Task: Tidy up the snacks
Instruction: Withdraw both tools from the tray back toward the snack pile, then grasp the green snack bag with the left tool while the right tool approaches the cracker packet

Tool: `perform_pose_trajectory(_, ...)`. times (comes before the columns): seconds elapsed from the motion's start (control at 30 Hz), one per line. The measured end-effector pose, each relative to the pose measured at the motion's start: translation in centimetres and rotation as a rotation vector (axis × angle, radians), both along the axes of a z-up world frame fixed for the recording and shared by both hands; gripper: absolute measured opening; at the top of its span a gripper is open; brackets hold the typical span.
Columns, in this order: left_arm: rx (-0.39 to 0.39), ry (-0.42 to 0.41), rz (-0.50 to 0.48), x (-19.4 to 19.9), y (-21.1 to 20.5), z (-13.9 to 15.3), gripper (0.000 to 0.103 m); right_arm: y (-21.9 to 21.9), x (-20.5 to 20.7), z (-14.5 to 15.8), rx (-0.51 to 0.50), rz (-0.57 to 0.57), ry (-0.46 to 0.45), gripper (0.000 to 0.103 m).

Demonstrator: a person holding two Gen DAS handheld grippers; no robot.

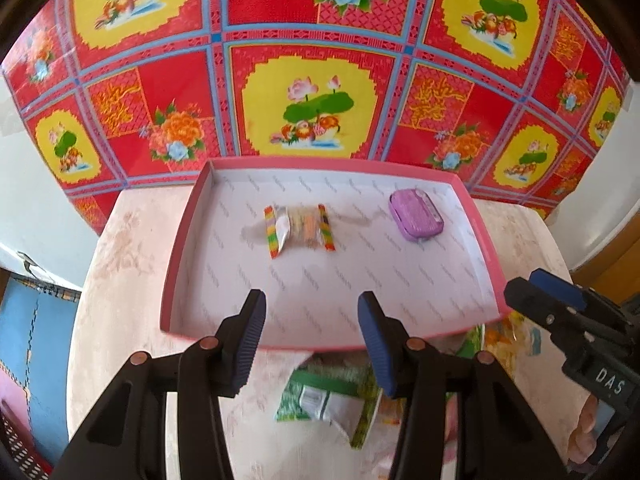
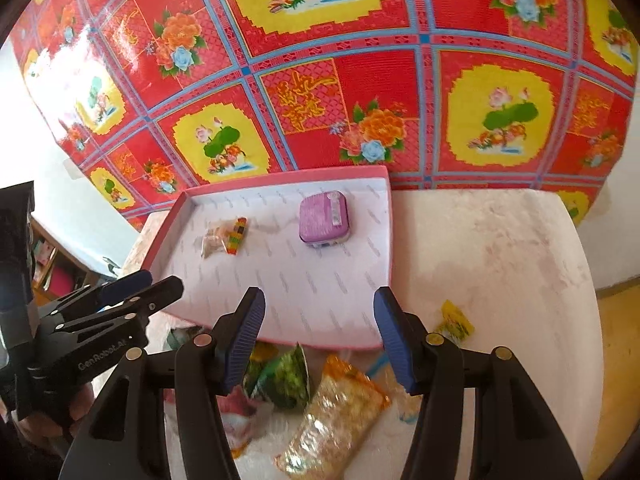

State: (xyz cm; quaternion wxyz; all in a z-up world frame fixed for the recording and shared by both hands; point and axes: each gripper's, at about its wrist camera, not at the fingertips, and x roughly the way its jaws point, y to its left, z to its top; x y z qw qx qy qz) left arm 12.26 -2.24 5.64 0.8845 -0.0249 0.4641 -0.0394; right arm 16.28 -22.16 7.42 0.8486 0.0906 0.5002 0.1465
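Observation:
A shallow pink-rimmed tray (image 1: 182, 240) (image 2: 384, 216) sits on the pale table. In it lie a small clear candy packet with striped ends (image 1: 300, 226) (image 2: 226, 234) and a purple tin (image 1: 416, 214) (image 2: 325, 216). My left gripper (image 1: 312, 340) is open and empty over the tray's near edge, above a green snack packet (image 1: 324, 396). My right gripper (image 2: 318, 340) is open and empty above loose snacks on the table: a green packet (image 2: 286, 380), an orange-edged clear packet (image 2: 336, 412) and a small yellow packet (image 2: 454, 322).
A red and yellow floral cloth (image 1: 320, 60) covers the wall behind the table. The right gripper (image 1: 560, 312) shows at the right of the left wrist view; the left gripper (image 2: 100, 312) shows at the left of the right wrist view. The table's edge (image 2: 588, 280) drops off on the right.

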Motion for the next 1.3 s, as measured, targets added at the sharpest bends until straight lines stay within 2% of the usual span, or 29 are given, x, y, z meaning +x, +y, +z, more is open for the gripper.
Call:
perform_pose_trajectory(0.43,-0.038,0.044,0.016,-2.7,1.2,-1.0,0.051,-1.9,-3.5,-1.2,0.009,-0.023,0.051,0.058)
perform_pose_trajectory(0.53,-0.034,0.055,0.016,-3.1,1.4,-1.5,0.054,-2.3,-4.3,-1.7,0.010,-0.029,0.070,0.058)
perform_pose_trajectory(0.77,-0.064,0.076,-0.007,-3.4,1.2,-2.2,0.062,-2.7,-5.4,-2.3,0.017,-0.023,0.118,0.058)
perform_pose_trajectory(1.07,-0.044,0.102,-0.019,-3.4,0.4,-3.6,0.062,-2.9,-6.0,-2.9,0.033,-0.011,0.149,0.058)
perform_pose_trajectory(1.3,-0.075,0.096,-0.003,-3.2,0.9,-3.9,0.062,-2.7,-6.3,-3.3,0.053,-0.005,0.169,0.058)
